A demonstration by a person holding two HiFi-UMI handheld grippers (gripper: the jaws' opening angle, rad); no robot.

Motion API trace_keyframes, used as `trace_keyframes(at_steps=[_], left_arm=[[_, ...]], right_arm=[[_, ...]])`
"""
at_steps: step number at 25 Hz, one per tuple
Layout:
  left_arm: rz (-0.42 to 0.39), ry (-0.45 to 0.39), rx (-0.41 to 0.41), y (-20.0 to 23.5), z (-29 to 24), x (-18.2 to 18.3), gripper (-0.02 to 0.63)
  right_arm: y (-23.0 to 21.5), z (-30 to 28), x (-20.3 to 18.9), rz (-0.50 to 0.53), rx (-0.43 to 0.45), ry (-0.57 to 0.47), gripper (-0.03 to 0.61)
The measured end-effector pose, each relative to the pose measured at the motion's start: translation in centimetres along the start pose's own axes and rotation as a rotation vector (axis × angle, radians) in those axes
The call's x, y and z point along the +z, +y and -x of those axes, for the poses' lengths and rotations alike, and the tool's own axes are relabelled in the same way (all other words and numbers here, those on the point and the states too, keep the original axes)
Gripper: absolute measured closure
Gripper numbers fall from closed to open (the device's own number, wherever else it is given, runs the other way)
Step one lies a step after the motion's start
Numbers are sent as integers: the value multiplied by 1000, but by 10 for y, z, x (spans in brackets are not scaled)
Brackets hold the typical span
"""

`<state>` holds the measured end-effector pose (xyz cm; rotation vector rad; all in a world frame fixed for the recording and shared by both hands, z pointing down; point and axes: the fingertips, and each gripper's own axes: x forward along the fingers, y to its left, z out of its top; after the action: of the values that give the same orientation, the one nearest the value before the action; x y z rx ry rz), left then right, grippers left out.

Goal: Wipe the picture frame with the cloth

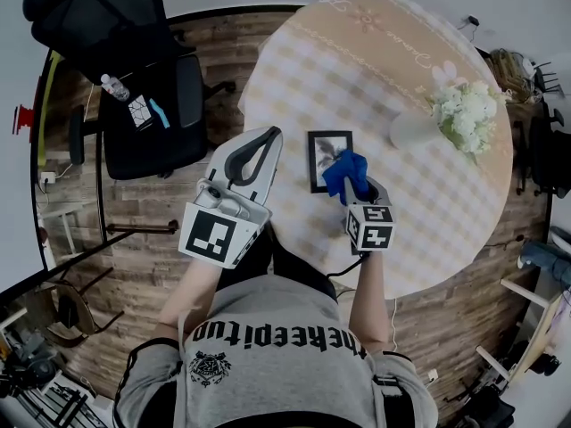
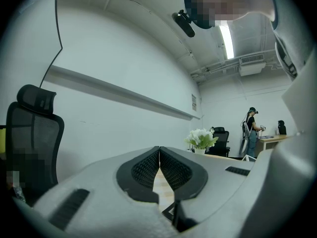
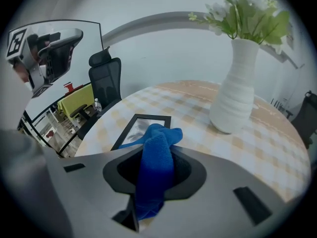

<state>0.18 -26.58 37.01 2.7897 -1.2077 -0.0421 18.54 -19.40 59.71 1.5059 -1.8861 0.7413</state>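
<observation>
We have the frame (image 1: 329,160) lying flat on the counter (image 1: 375,61): dark border, greyish picture, long sides running away from us. The right tongs (image 3: 159,155) sit at the frame's near right corner, clenched on the cloth (image 1: 346,175). The cloth is blue and bunched. The tips pinch it mid-length; one end pokes out ahead of them and droops over that corner of the frame, the other hangs back between the jaws. In the head view the cloth covers the frame's near right corner and part of its right edge. We can't tell whether it presses on the glass or just hangs over it. The rest of the frame is uncovered.

The left tongs (image 1: 270,136) are left of the frame and apart from it, clenched tip to tip with nothing between them. They're held up off the counter, pointing roughly level past the frame's left side, and touch neither frame nor cloth.

Right of the frame, well clear of it, a white ribbed vase (image 1: 412,130) stands upright with white flowers (image 1: 466,114) and green leaves. The counter has a tan-and-white checked covering. Further left of the frame, beyond the left tongs and off the counter, a black chair (image 1: 178,96) stands on a wood-plank floor (image 1: 116,266).
</observation>
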Motion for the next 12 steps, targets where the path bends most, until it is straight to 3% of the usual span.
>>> trace_keyframes(at_steps=[7, 12], left_arm=[[-13, -14, -14, -4, -2, 3, 595], [-18, -20, -20, -5, 1, 5, 595]], right_arm=[[-10, 2, -9, -64, -4, -11, 486], [-8, 2, -7, -54, -13, -30, 486]])
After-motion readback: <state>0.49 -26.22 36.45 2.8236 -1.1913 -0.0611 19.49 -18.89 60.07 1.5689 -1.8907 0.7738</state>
